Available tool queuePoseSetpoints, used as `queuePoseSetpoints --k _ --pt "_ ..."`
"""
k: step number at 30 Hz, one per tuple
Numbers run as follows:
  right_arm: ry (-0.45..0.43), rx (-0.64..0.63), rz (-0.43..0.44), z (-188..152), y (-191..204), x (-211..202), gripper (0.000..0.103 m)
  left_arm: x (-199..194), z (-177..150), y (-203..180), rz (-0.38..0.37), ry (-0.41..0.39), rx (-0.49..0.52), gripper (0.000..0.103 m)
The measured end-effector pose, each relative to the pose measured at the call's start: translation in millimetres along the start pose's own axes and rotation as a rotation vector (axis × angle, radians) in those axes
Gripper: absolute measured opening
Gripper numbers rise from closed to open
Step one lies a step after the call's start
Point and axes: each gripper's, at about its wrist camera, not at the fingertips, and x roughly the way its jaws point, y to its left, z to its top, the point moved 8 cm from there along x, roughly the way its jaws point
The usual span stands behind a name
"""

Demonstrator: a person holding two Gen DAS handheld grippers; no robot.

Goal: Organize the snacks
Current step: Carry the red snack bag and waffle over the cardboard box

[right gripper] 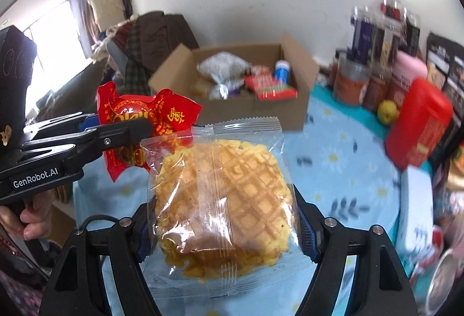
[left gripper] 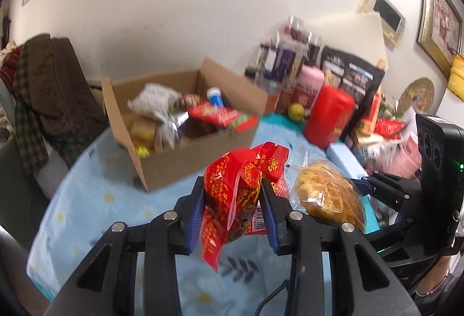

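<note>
My left gripper is shut on a crumpled red snack packet printed in gold, held above the blue tablecloth. Seen from the right wrist, that red packet hangs at the left in the left gripper. My right gripper is shut on a clear-wrapped golden waffle cake, which fills the middle of its view. From the left wrist the waffle cake shows just right of the red packet. An open cardboard box with several snacks inside stands beyond both grippers, also the cardboard box.
A red canister, a yellow-green fruit, jars and dark packets crowd the table's far right. A pale blue flat box lies at the right. Dark clothes hang over a chair at the left. A hand grips the left handle.
</note>
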Motion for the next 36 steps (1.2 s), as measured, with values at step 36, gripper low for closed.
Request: queuePoseSetpoints --k 36 --pt "-0.104 -0.069 0.047 210.3 -31.2 130.3 0.077 110.1 170.1 110.8 0.188 -0.097 0.047 0.036"
